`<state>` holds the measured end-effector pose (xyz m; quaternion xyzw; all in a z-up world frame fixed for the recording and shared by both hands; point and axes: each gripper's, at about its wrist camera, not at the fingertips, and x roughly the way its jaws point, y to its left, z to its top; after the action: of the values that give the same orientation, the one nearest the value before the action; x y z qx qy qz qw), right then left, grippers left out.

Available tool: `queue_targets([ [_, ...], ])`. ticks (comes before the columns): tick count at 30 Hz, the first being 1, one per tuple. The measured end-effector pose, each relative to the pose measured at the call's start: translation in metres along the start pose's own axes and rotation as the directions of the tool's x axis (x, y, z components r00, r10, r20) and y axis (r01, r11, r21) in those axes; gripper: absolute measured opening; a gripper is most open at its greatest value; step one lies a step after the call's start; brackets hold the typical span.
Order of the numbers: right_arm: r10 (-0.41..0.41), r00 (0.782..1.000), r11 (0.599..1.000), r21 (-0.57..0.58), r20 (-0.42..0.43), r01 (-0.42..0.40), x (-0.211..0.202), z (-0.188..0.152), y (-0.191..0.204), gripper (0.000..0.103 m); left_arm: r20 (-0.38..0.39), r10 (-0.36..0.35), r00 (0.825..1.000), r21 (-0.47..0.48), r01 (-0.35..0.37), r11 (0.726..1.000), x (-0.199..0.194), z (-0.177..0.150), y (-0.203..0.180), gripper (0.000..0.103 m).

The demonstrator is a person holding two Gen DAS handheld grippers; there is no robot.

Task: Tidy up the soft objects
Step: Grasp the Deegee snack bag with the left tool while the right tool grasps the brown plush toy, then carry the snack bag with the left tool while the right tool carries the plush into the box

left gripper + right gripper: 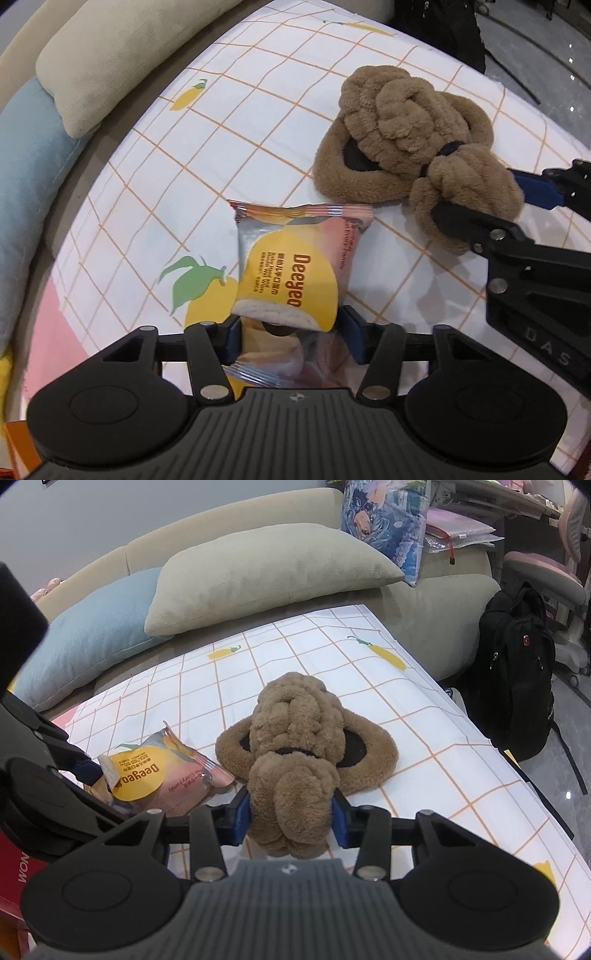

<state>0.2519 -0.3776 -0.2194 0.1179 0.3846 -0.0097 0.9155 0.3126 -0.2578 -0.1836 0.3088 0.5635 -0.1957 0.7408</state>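
A Deeyeo wet-wipes packet (291, 269) (155, 775), yellow and pink, lies on the checked bed sheet (258, 110). My left gripper (291, 332) points steeply down over its near end, with the blue pads against both sides of the packet. To its right lies a pair of brown plush slippers (399, 122) (295, 716), stacked and joined by a black band. My right gripper (291, 812) (476, 194) is shut on the fluffy top of the nearer slipper, which bulges between its blue pads.
A beige pillow (258, 568) and a blue pillow (85, 642) lie along the sofa back behind the sheet. A printed cushion (388, 520), a black backpack (517, 672) and a pink chair (546, 572) stand at the right. The sheet's edge drops off at the right.
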Motion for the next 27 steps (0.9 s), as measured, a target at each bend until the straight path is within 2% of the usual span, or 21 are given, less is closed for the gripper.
queue_targets([
  [5,-0.005,1.0,1.0,-0.016,0.004,0.005,0.0,0.0,0.002,0.042,0.03,-0.009,1.0,-0.043,0.011,0.999,-0.005,-0.001,0.005,0.045],
  [9,-0.003,1.0,1.0,-0.027,0.018,0.003,-0.004,0.0,0.003,0.037,0.05,-0.034,0.998,-0.1,0.039,0.994,-0.014,-0.005,0.008,0.043],
  [13,-0.008,0.999,0.999,-0.043,0.033,0.009,-0.014,-0.002,0.002,0.034,0.109,-0.053,0.993,-0.133,0.068,0.989,-0.036,-0.012,0.008,0.042],
  [17,-0.007,0.998,1.0,-0.026,0.065,0.008,-0.031,-0.004,-0.001,0.032,0.182,-0.078,0.98,-0.169,0.109,0.98,-0.068,-0.021,0.011,0.042],
  [22,-0.013,0.992,1.0,-0.018,0.125,0.016,-0.056,-0.002,0.002,0.032,0.282,-0.092,0.955,-0.186,0.148,0.971,-0.113,-0.038,0.01,0.042],
  [27,0.015,0.987,1.0,-0.028,0.162,-0.01,-0.089,-0.006,0.015,0.032,0.343,-0.096,0.935,-0.229,0.182,0.956,-0.152,-0.063,0.015,0.042],
])
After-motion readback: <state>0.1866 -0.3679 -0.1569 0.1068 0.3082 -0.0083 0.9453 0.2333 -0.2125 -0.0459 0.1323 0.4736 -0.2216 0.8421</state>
